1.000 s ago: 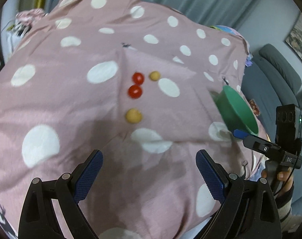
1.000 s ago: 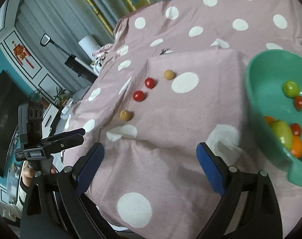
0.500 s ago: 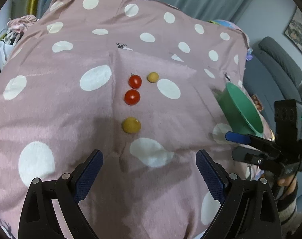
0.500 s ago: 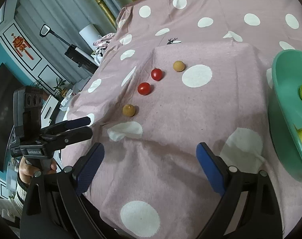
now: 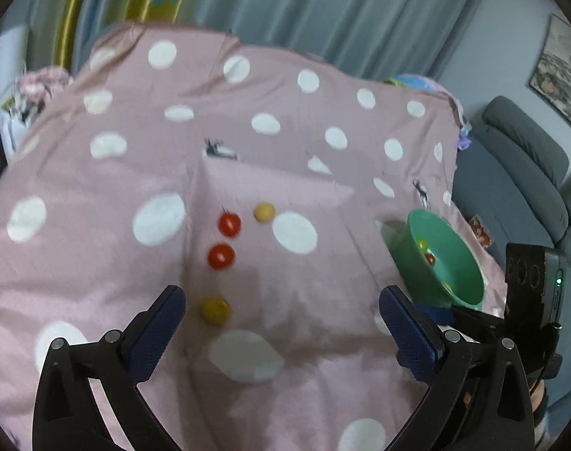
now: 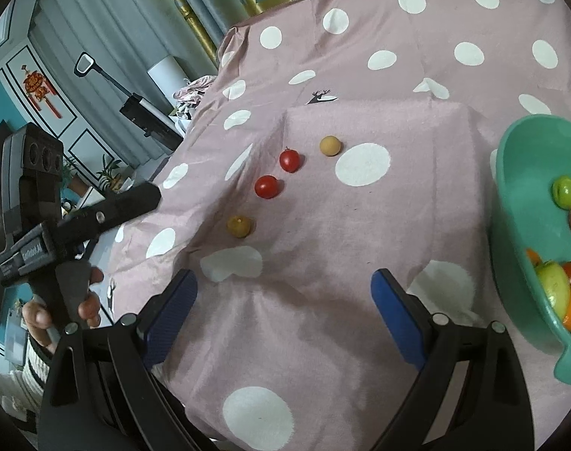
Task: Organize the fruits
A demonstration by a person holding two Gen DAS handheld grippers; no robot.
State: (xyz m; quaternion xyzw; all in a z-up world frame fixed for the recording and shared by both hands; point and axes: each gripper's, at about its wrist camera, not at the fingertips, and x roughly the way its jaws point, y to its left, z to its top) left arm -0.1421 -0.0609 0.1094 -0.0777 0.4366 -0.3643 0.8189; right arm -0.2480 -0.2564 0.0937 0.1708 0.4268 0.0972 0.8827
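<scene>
While your left tongs [image 5: 281,323] have just been spreading wider w/ nothing between them, the right tongs [image 6: 283,302] hang released and empty too. Four fruits sit in a rough line on the polka-dot cloth: yellow tomato [image 5: 215,309] nearest, two red cherry tomatoes [image 5: 221,256], a tan fruit [image 5: 264,212]. The rest are in the green bowl [image 6: 511,203], probably the sorting source.

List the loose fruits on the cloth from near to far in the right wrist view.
Yellow fruit → nearer red tomato → farther red tomato with a stem → tan round fruit.
</scene>
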